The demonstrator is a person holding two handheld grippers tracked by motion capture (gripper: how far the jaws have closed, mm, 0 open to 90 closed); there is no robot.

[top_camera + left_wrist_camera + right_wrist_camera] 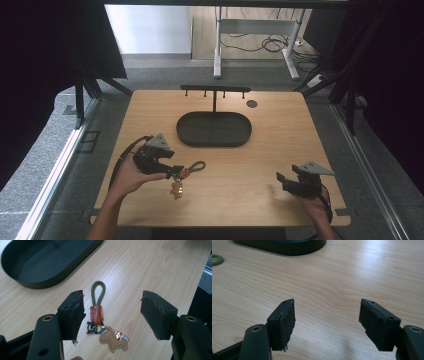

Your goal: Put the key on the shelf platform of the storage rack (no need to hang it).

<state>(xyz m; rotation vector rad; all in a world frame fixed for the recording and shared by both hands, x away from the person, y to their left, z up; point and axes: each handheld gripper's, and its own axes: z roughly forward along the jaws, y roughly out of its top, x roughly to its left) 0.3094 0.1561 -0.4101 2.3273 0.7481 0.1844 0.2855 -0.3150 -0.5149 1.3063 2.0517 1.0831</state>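
Observation:
A keychain (96,315) lies flat on the wooden table (280,135): an olive cord loop (97,291), a brown leather tab, dark metal rings and a tan horse charm (113,340). My left gripper (112,315) hovers open just above it, jaws wide apart, the keychain lying between them nearer the left jaw. In the high view the left gripper (170,171) sits at the keychain (186,176) near the table's front left. My right gripper (281,179) rests open at the front right; in its own view the right gripper (327,323) holds nothing over bare wood.
A black oval tray (214,129) sits at the table's middle back, with a black T-shaped hook stand (215,90) rising behind it. A small dark round disc (252,103) lies at the back right. Dark curtains flank the table.

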